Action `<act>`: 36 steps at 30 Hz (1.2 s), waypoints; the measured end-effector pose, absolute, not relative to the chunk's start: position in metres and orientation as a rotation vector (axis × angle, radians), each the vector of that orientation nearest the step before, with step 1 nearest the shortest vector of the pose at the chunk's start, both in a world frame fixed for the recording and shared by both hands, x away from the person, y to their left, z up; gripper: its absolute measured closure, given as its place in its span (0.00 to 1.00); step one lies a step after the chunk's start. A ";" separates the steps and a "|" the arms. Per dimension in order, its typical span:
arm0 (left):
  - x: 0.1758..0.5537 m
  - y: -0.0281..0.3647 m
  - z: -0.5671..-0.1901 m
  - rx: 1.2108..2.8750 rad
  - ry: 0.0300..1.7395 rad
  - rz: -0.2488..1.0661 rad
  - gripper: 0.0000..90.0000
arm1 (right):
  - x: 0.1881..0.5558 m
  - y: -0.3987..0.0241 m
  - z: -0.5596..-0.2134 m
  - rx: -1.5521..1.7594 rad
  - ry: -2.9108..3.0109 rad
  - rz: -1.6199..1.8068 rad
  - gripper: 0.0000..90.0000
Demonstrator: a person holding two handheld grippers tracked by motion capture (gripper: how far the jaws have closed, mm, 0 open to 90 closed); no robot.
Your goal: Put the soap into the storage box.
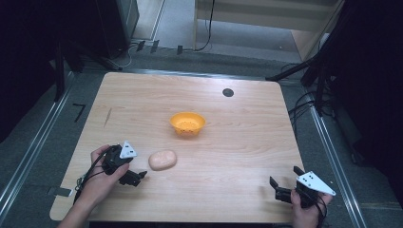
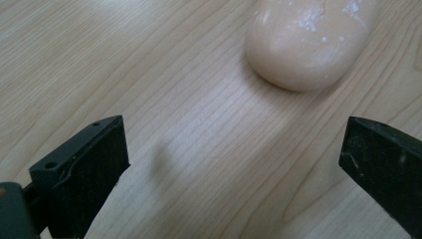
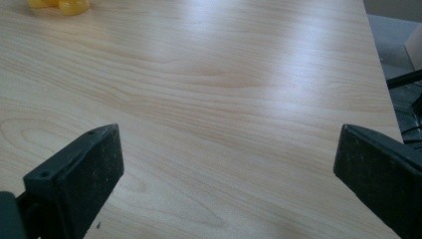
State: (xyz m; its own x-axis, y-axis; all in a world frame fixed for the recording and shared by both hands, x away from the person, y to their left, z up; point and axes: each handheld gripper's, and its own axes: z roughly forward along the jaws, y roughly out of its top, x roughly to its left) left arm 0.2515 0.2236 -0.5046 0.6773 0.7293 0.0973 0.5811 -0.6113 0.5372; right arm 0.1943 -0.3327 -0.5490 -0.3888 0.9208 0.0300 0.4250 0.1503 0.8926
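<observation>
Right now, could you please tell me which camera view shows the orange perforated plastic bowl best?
The high view: the orange perforated plastic bowl shows whole there, upright mid-table, beyond the pale pink oval soap bar. The right gripper view catches just a yellow-orange sliver at its top-left edge. The left gripper view looks at the soap instead.

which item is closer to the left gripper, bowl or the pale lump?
The pale lump: it lies just beyond the left gripper; the orange bowl sits farther back, mid-table.
</observation>
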 end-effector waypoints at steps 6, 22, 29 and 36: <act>0.264 0.210 -0.502 2.496 0.970 0.407 0.00 | 0.194 -0.332 -0.549 1.271 1.897 1.189 0.00; 0.281 0.183 -0.506 2.619 0.841 0.333 0.04 | 0.194 -0.333 -0.549 1.274 1.899 1.192 0.00; 0.291 0.176 -0.507 2.649 0.815 0.288 0.04 | 0.194 -0.333 -0.549 1.271 1.901 1.195 0.00; 0.294 0.166 -0.508 2.680 0.768 0.277 0.07 | 0.194 -0.333 -0.549 1.270 1.901 1.197 0.00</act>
